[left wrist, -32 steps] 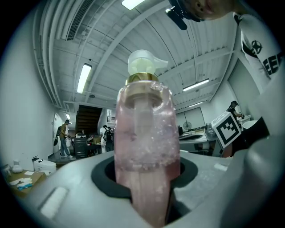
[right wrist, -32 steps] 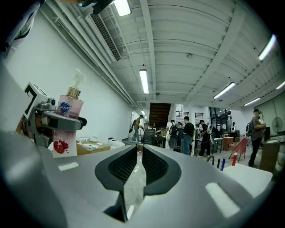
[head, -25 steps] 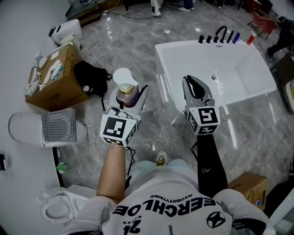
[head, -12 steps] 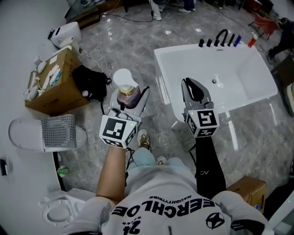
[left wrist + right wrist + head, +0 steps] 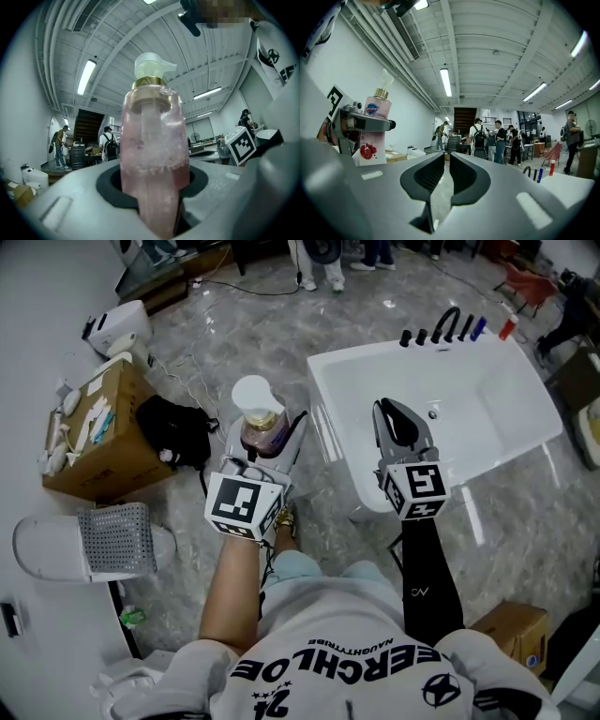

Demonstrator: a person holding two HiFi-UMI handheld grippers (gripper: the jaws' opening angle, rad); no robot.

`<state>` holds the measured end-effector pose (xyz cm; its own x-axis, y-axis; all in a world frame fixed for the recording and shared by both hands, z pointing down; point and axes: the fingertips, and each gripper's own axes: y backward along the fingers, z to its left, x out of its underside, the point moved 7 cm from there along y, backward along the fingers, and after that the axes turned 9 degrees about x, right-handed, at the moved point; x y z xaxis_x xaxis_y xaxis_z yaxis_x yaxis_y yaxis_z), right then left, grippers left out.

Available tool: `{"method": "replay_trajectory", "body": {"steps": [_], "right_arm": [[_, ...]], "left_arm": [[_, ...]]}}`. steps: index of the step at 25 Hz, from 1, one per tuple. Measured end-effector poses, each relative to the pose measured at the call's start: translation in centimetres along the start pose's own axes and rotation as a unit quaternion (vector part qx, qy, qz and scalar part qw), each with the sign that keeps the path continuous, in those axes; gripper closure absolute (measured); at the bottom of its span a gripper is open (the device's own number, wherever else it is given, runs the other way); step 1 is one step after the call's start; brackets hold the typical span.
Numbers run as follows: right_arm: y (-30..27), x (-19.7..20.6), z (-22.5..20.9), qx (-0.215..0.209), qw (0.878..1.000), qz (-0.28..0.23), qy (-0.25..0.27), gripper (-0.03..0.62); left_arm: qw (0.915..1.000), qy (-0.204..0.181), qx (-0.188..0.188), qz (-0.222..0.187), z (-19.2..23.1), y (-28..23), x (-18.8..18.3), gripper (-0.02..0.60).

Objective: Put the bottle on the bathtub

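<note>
A: Head view, surface and room?
B: Grey marble floor [image 5: 244, 343]. White bathtub [image 5: 487, 413] at upper right, dark tap fittings [image 5: 448, 324] along its far rim. Cardboard box [image 5: 94, 442] and black bag [image 5: 173, 432] at left, white mesh basket [image 5: 117, 538] below them.

A: Arms?
B: Both forearms reach forward, side by side. The left gripper [image 5: 265, 429] is over the floor, just left of the tub's near corner. The right gripper [image 5: 394, 409] is over the tub's near rim.

A: The bottle?
B: The bottle [image 5: 259, 409] stands upright in the left gripper, white pump on top. It is beside the tub, not on it.

A: Left gripper view?
B: Jaws pinch the pinkish, translucent bottle body from both sides; a gold collar sits under the pump. Behind: ribbed ceiling with strip lights [image 5: 87, 77] and people [image 5: 108, 143] near a dark staircase.

A: Right gripper view?
B: Jaws drawn together, only a thin slit between the pads, nothing in it. The held bottle shows at far left. White wall at left, a group of people [image 5: 487, 138] at mid-distance.
</note>
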<state>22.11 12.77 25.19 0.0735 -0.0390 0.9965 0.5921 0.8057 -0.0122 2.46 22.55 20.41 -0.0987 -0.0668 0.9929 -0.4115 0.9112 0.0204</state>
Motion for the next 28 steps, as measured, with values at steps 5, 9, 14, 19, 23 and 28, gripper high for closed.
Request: {"method": "replay_trajectory", "body": {"steps": [5,9,14,19,23,28], "right_arm": [[-6.3,-0.3,0.7,0.018,1.000,0.007,0.006,0.526],[-12.0,-0.3,0.9,0.042,0.999,0.015,0.005,0.526],[-20.0,-0.7,1.3,0.069,0.997,0.021,-0.002,0.527],[-26.2,-1.0,1.9,0.098,0.995,0.027,-0.003,0.526],[-29.7,-0.4,2.7,0.113,0.993,0.035,-0.002,0.526],[-33.0,0.7,2.6,0.118,0.992,0.049,0.000,0.526]], "left_arm": [[0.9998,0.004,0.021,-0.002,6.4,-3.1,0.9,0.278],[0.9991,0.007,0.042,-0.001,12.5,-6.3,1.7,0.278],[0.9969,0.005,0.079,0.003,19.9,-10.9,2.1,0.278],[0.9943,0.001,0.107,0.004,26.4,-14.5,2.6,0.278],[0.9931,0.006,0.117,0.002,30.4,-16.3,3.7,0.278],[0.9926,-0.001,0.121,0.010,33.2,-18.9,5.5,0.278]]}}
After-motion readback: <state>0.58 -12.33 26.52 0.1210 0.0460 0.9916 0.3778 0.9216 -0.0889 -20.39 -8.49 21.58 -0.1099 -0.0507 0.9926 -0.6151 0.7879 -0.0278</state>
